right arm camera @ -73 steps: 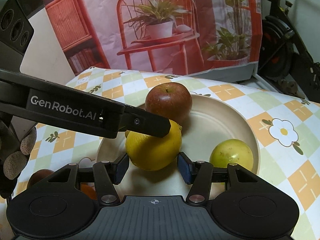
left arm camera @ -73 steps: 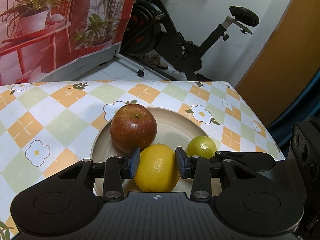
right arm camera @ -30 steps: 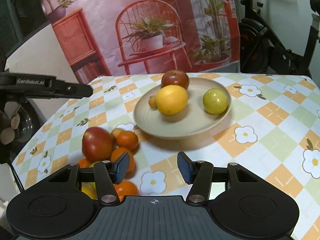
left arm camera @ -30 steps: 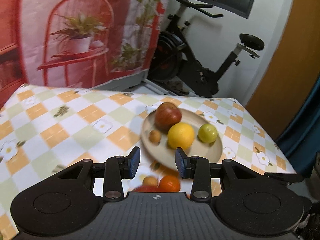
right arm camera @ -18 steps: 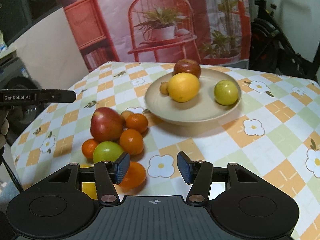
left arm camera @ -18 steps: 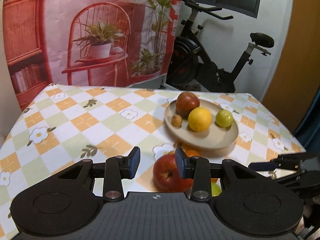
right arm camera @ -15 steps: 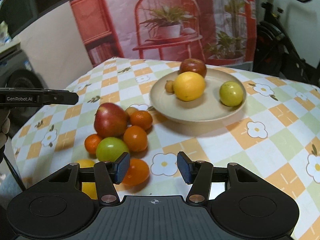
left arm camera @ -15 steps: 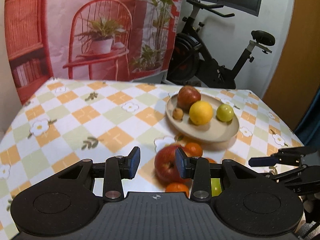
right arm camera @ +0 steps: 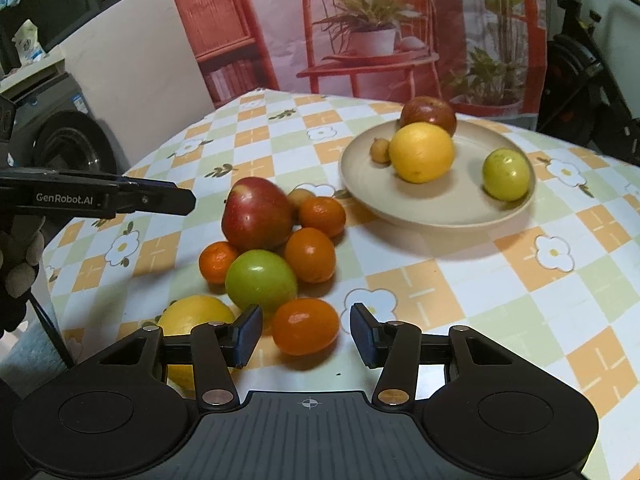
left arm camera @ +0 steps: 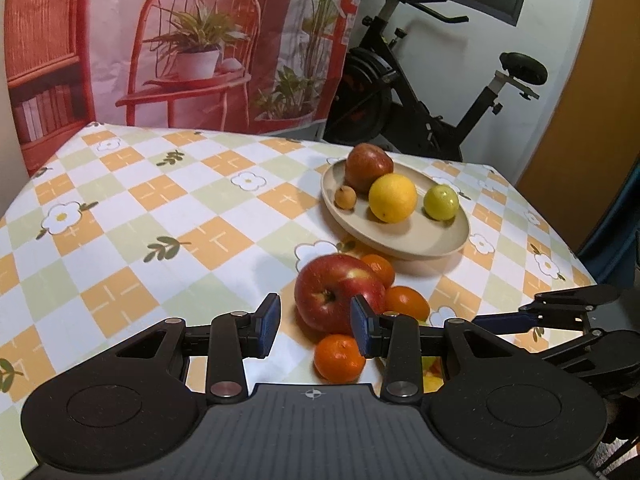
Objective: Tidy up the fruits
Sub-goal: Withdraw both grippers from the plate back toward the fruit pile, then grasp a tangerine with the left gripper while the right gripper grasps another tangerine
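Note:
A beige plate [left arm camera: 400,248] [right arm camera: 420,220] holds a dark red apple, a yellow citrus [left arm camera: 392,198], a green fruit and a small brown one. Beside it on the cloth lies a pile: a red apple [left arm camera: 338,298] [right arm camera: 256,214], a green apple [right arm camera: 260,280], several mandarins and a yellow fruit [right arm camera: 192,320]. My left gripper [left arm camera: 315,330] is open just short of the red apple, holding nothing. My right gripper [right arm camera: 305,334] is closing with an orange fruit [right arm camera: 306,330] between its fingers, and the pads do not touch it.
The table wears a checked flower-print cloth [left arm camera: 160,208]. Its right edge runs close behind the plate. An exercise bike [left arm camera: 420,112] and a red printed backdrop [left arm camera: 200,40] stand beyond. A gloved hand [right arm camera: 20,264] holds the left gripper at the table's left side.
Both grippers have drawn back from the plate, leaving the yellow citrus there, and come down over the pile. The red apple now sits by the left fingers, the orange fruit between the right ones.

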